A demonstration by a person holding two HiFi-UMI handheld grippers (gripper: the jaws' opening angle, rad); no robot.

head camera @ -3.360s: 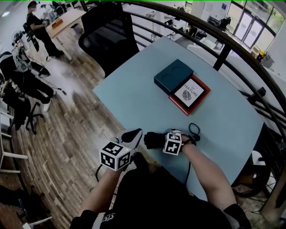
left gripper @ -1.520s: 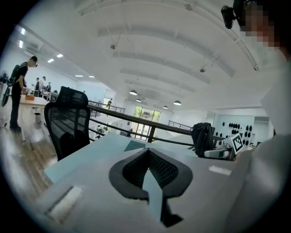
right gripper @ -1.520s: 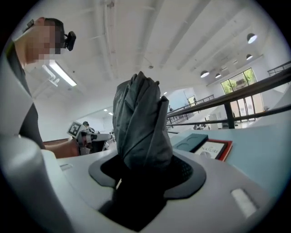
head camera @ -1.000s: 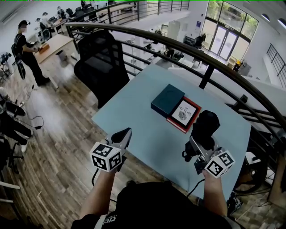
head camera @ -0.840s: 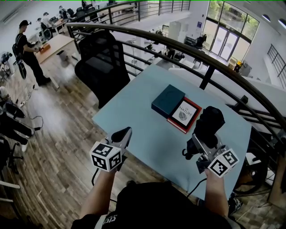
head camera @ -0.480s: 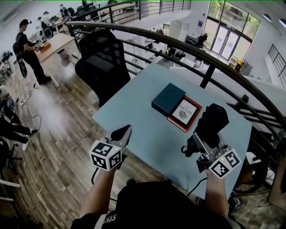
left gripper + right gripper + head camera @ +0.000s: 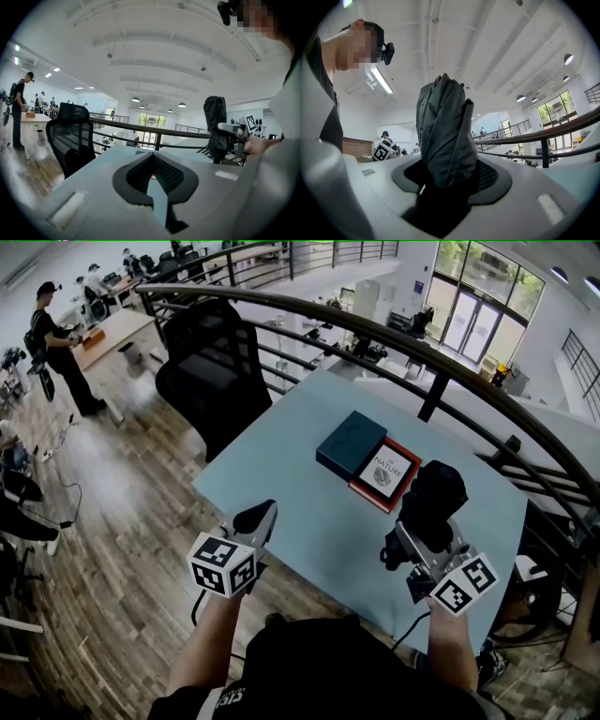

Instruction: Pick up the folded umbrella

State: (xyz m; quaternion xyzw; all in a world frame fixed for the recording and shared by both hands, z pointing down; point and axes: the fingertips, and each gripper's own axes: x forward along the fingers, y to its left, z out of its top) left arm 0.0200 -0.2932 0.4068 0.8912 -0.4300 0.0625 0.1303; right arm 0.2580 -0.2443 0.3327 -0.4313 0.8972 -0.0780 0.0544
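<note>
The folded umbrella (image 7: 431, 498) is black and stands upright in the air above the table's near right part. My right gripper (image 7: 417, 540) is shut on its lower end. In the right gripper view the umbrella (image 7: 445, 136) fills the space between the jaws of the right gripper (image 7: 445, 180) and its dark folds rise past them. My left gripper (image 7: 258, 518) hovers at the table's near edge on the left, with its jaws together and nothing in them. The left gripper view looks past the left gripper (image 7: 151, 157) to the umbrella (image 7: 214, 122), held up at the right.
On the pale blue table (image 7: 300, 474) lie a dark teal book (image 7: 350, 443) and a red-edged book (image 7: 386, 472). A black office chair (image 7: 211, 362) stands at the far left corner. A dark railing (image 7: 450, 362) curves behind the table. A person (image 7: 58, 334) stands far off.
Earlier the umbrella lay at the table's near edge with both grippers by it. Now it hangs upright in the right gripper above the table. Over the last second it barely shifted.
</note>
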